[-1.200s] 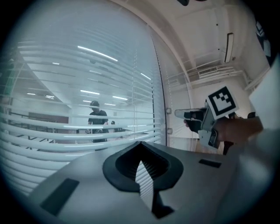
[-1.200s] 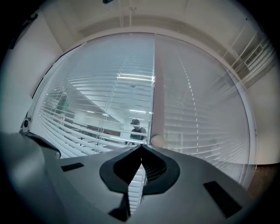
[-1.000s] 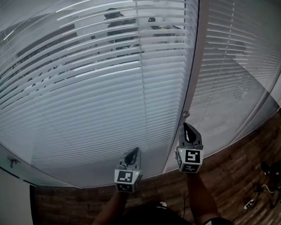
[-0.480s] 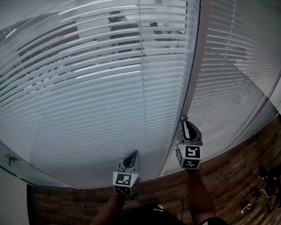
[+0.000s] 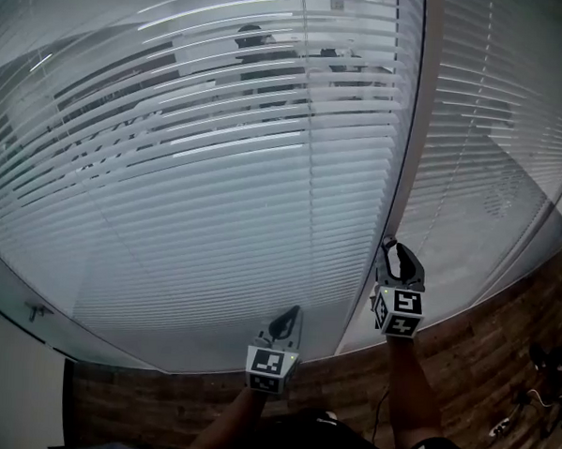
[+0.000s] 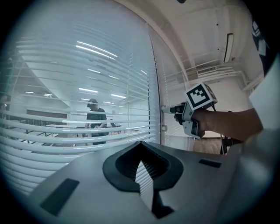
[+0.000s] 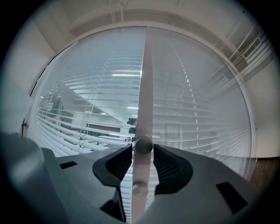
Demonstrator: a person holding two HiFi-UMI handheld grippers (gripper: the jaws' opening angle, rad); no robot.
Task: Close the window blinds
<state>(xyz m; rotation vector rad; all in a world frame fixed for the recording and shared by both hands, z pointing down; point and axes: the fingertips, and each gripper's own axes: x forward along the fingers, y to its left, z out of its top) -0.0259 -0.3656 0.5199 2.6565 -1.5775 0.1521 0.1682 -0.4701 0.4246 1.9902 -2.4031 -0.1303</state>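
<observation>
Right gripper view showed the right gripper (image 7: 143,154) just opening, jaws loose astride the knob (image 7: 143,144); a square regrip seemed wise.

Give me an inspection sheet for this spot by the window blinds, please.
Surface: wooden floor below the glazing.
Job's things: left blinds, slats tilted open, room visible through; right blinds look nearer closed; round knob on the frame post.
Clutter: dark gear on the floor, far right.
Tools: left tool shut, empty; right tool open, jaws just opened, knob between them, untouched.
Cables: pale cable on the floor, right.
Surroundings: person standing beyond the glass.
</observation>
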